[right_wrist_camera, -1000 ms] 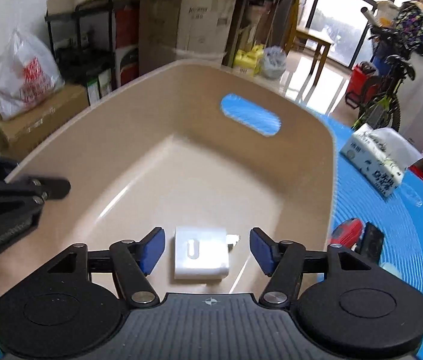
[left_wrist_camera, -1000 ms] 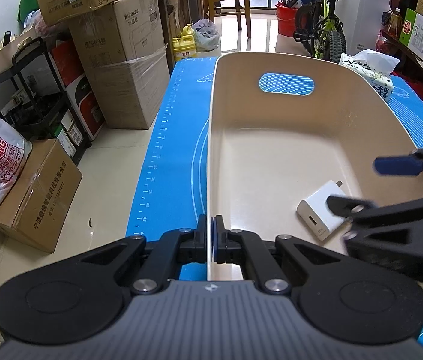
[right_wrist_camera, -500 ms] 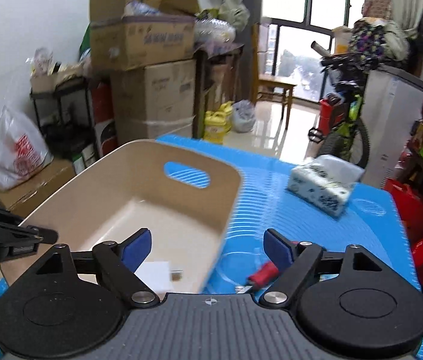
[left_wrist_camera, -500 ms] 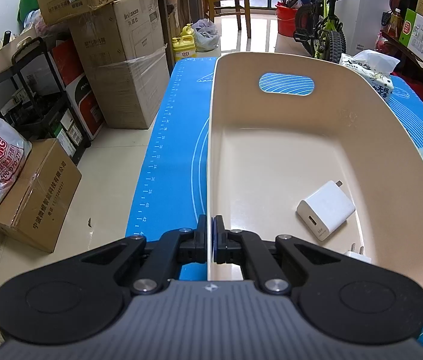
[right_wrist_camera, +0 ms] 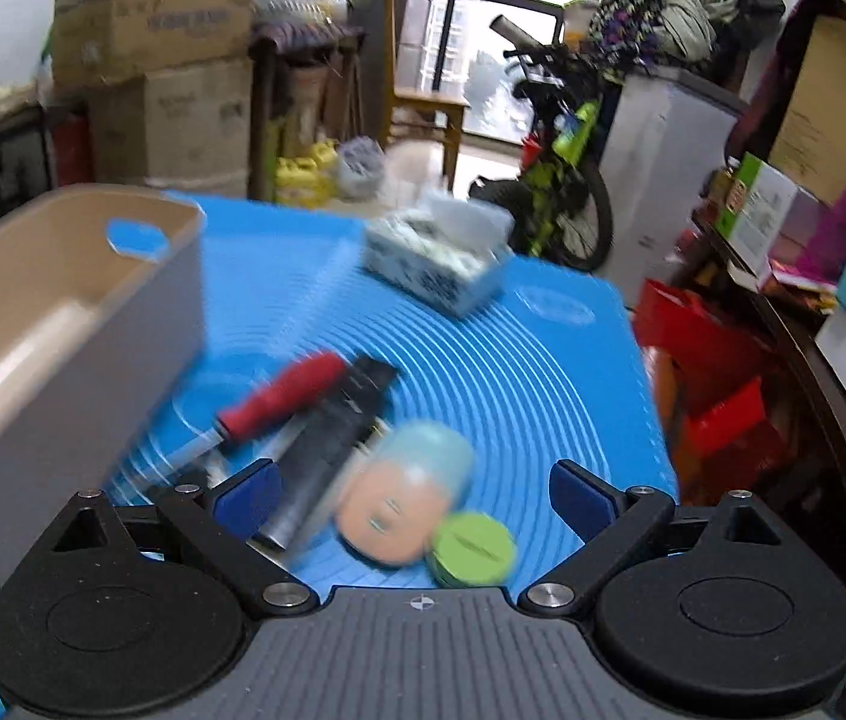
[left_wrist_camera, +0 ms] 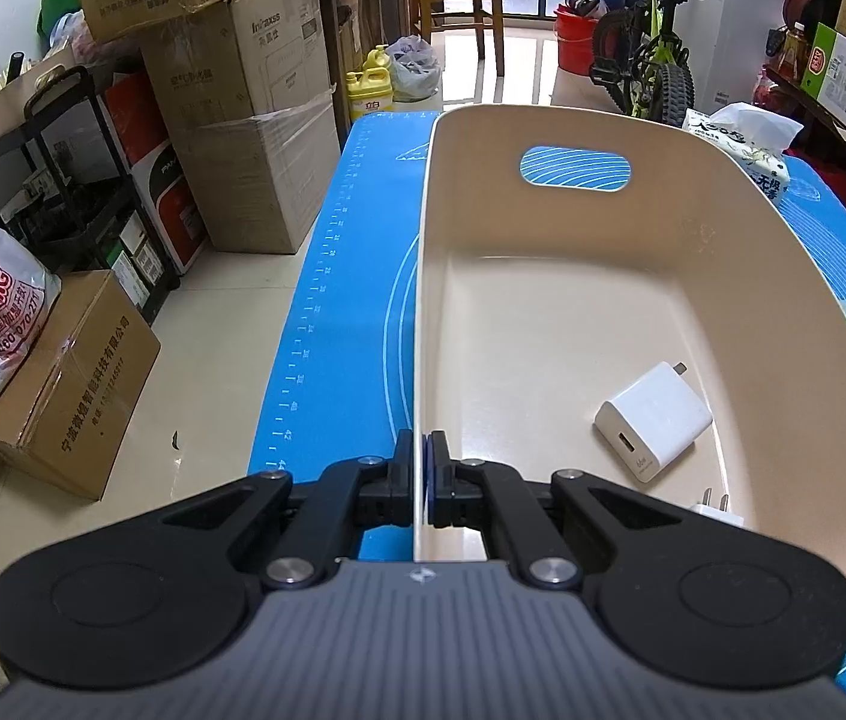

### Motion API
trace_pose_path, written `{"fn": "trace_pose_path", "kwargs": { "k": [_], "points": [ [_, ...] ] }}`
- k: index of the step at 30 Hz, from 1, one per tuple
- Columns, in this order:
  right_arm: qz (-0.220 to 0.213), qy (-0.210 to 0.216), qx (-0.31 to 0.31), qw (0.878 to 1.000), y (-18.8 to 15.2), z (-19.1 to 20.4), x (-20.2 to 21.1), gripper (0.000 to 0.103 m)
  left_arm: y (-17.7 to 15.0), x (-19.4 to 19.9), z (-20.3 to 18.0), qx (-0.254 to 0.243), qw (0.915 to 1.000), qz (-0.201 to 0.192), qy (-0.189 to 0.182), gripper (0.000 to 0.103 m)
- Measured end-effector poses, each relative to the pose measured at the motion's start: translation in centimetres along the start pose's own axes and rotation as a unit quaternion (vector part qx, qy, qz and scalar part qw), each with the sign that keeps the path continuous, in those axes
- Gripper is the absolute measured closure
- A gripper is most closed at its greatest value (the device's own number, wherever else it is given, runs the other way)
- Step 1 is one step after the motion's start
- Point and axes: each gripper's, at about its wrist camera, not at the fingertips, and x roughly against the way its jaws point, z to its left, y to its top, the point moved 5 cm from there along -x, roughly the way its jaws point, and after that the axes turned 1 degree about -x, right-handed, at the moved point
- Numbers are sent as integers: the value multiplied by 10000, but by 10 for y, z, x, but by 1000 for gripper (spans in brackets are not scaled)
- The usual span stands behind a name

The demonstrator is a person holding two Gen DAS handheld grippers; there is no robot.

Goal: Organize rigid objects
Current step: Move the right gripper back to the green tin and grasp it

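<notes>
Early on: only the white square plug-in charger (left_wrist_camera: 653,420) lies in the beige plastic bin (left_wrist_camera: 783,276). Left tongs (left_wrist_camera: 425,483) clamp bin's rim. Right tongs (right_wrist_camera: 417,495) empty, opening wide over red-handled screwdriver (right_wrist_camera: 279,396), black bar (right_wrist_camera: 327,450) & green cap (right_wrist_camera: 471,549), all on table w/ blue mat (right_wrist_camera: 513,360).

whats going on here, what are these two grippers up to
A person is sorting loose items into a beige plastic bin on a blue mat. The left gripper is shut on the bin's near rim, steadying it. A white wall charger already lies inside. The right gripper, its jaws opening with nothing held, is over the items on the mat beside the bin: a red-handled screwdriver, a black bar-shaped object, a peach and teal rounded object and a green round cap.
</notes>
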Motion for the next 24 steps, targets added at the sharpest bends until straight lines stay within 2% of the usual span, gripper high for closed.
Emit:
{"fn": "trace_pose_path", "kwargs": {
  "k": [8,13,18,24],
  "points": [
    [-24,-103,172,9998,-47,-19,-31,8,0,0,-1,-15,10000,-13,12,99],
    [-15,-25,102,9999,-55,-27,-49,8,0,1,1,14,10000,-3,21,98],
    [88,-78,130,9998,-58,-29,-65,19,0,1,1,18,10000,0,24,98],
    [-35,116,121,9999,-57,-26,-72,20,0,1,2,18,10000,1,25,98]
  ]
}}
